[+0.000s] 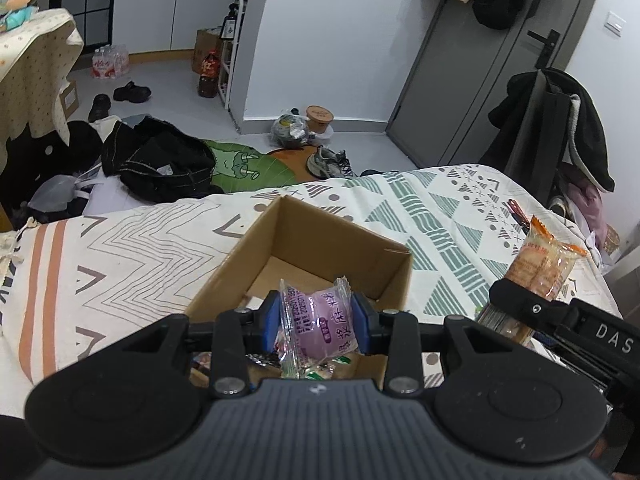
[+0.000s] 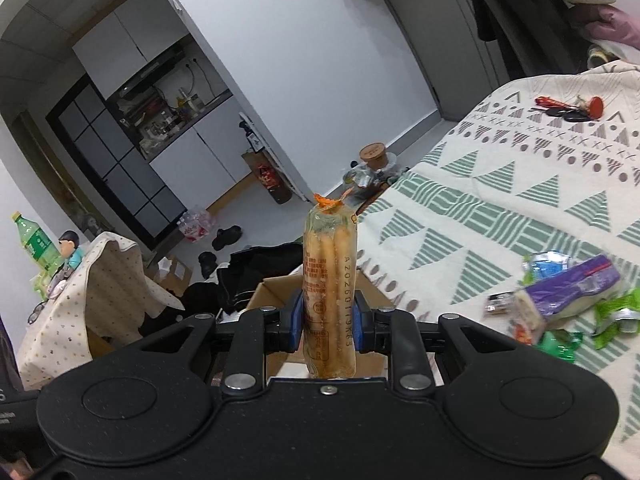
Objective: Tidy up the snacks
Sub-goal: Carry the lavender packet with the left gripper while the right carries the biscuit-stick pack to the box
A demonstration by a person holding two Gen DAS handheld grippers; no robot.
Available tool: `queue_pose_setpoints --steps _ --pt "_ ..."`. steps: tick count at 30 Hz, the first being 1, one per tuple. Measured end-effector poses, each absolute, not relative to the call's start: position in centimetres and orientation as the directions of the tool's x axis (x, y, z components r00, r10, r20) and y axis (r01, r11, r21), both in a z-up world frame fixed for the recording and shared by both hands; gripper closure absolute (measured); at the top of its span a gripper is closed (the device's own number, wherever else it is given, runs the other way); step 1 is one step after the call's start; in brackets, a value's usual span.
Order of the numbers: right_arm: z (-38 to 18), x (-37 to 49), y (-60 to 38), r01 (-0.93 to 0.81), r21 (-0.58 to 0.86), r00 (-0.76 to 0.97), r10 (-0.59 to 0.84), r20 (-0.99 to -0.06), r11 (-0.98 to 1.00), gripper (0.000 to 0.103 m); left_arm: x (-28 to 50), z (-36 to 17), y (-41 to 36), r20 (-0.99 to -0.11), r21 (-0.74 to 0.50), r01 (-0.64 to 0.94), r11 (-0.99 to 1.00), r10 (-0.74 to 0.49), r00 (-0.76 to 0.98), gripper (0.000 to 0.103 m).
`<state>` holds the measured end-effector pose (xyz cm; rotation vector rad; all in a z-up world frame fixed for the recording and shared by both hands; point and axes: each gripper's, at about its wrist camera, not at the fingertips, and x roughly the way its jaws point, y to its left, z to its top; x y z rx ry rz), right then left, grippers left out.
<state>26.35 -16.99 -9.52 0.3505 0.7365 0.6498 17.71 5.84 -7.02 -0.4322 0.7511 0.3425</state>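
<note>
A purple candy packet (image 1: 318, 322) with Chinese writing sits pinched in the left gripper (image 1: 316, 320), above the open cardboard box (image 1: 320, 240). The right gripper (image 2: 329, 320) clamps an upright biscuit pack (image 2: 329, 280) stamped "A20260119X65"; loose snacks (image 2: 560, 300) lie to its right.

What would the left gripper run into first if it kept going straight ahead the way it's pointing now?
Most likely the cardboard box. The left gripper, shut on a purple candy packet, hangs over the box's near end and points along its open inside, so its far wall or floor looks first in line, though depth is hard to judge here.
</note>
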Motion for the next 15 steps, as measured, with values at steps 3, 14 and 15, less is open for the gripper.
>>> queue_pose_setpoints --steps 3,14,15 --pt "-9.9 26.5 -15.9 -0.425 0.510 0.549 0.661 -0.512 0.748 0.080 17.9 -7.4 6.6 -0.723 -0.262 -0.453 0.852 0.137 0.677 0.067" --pt "-11.4 26.6 -13.3 -0.436 0.495 0.507 0.660 -0.554 0.751 0.080 19.3 -9.2 8.8 -0.743 -0.286 -0.463 0.839 0.111 0.660 0.067" --pt "-11.5 26.7 -13.1 -0.436 0.494 0.505 0.659 -0.558 0.752 0.080 19.4 -9.4 8.9 -0.746 -0.288 -0.463 0.838 0.107 0.657 0.067"
